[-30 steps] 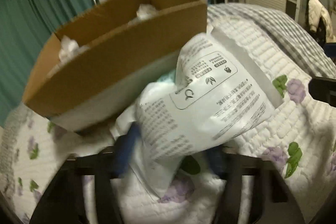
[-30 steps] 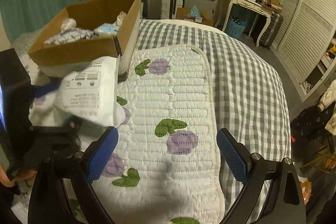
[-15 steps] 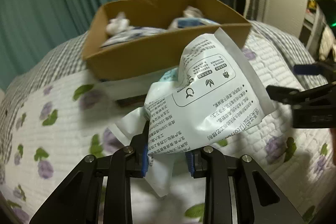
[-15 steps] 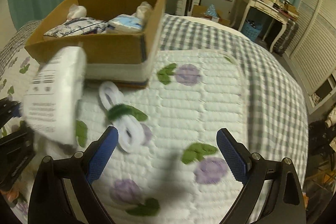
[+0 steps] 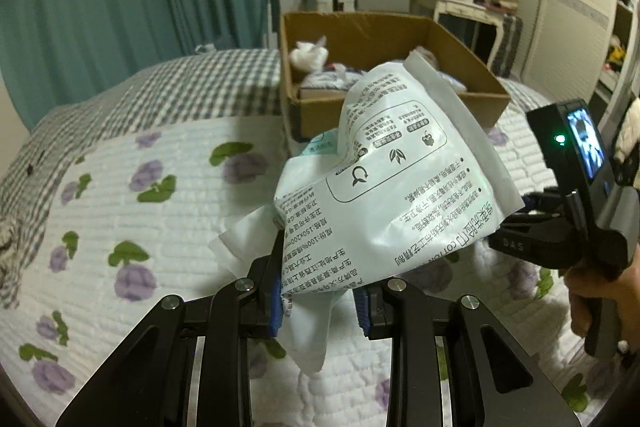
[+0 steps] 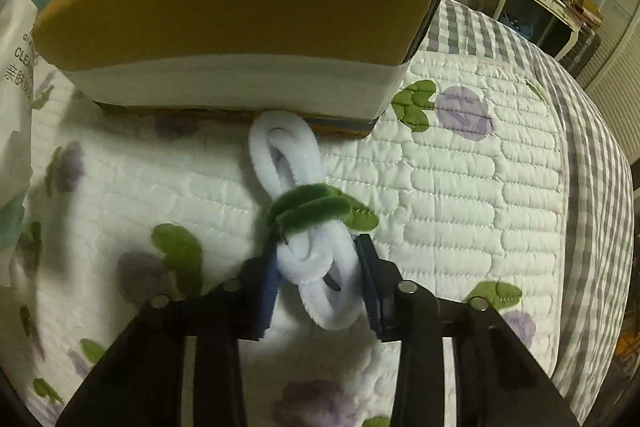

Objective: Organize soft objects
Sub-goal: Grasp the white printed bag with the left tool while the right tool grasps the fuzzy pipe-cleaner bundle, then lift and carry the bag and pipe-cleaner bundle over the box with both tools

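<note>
My left gripper (image 5: 318,301) is shut on a white printed soft pack (image 5: 394,183) and holds it in the air above the quilt, in front of the open cardboard box (image 5: 476,107). The box holds several soft white items (image 5: 308,55). In the right wrist view, my right gripper (image 6: 320,283) has closed around a white fuzzy looped bundle tied with a green band (image 6: 304,215), which lies on the quilt just in front of the box (image 6: 240,11). The pack's edge shows at the left (image 6: 16,75).
The bed has a white floral quilt (image 5: 132,211) over a grey checked cover (image 6: 588,131). The right gripper's body and the hand holding it (image 5: 592,227) show at the right of the left wrist view. Teal curtains, a dressing table and wardrobes stand behind.
My left gripper lifted the pack and swung left, facing the box opening. My right gripper moved forward and down over the white bundle, and its jaws closed from wide open onto it.
</note>
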The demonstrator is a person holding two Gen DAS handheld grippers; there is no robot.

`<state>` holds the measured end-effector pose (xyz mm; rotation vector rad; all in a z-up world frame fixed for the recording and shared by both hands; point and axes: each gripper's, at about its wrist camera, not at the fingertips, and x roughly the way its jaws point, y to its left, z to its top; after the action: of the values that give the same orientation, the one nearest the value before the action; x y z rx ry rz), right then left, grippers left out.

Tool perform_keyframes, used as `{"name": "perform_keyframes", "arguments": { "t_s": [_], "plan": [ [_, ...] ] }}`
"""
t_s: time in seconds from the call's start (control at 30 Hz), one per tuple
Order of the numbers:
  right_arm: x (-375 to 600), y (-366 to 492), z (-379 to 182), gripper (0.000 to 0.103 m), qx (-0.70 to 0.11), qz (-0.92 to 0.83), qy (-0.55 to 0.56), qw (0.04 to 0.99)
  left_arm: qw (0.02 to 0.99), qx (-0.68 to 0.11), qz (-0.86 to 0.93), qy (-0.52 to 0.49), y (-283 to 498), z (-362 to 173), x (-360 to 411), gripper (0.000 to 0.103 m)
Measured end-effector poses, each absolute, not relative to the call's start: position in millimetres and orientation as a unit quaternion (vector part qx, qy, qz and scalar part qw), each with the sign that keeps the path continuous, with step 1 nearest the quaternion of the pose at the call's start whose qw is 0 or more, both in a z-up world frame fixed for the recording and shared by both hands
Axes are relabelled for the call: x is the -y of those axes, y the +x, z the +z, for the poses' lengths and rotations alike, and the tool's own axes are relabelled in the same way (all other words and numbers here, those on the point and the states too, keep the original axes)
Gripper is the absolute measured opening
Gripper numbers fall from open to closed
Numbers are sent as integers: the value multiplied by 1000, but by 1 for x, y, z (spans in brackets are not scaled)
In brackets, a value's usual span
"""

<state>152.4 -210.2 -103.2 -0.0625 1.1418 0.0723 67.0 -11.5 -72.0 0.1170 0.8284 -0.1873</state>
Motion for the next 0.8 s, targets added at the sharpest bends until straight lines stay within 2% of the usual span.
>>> {"name": "perform_keyframes", "arguments": {
  "t_s": [0.37,0.8],
  "plan": [
    [201,84,-30,31,-478,32,-9,878,924,-370,-98,15,36,-30,-6,27],
    [181,6,87,31,-348,21,4,937,949,-296,-104,1,0,36,-24,27]
  ]
}}
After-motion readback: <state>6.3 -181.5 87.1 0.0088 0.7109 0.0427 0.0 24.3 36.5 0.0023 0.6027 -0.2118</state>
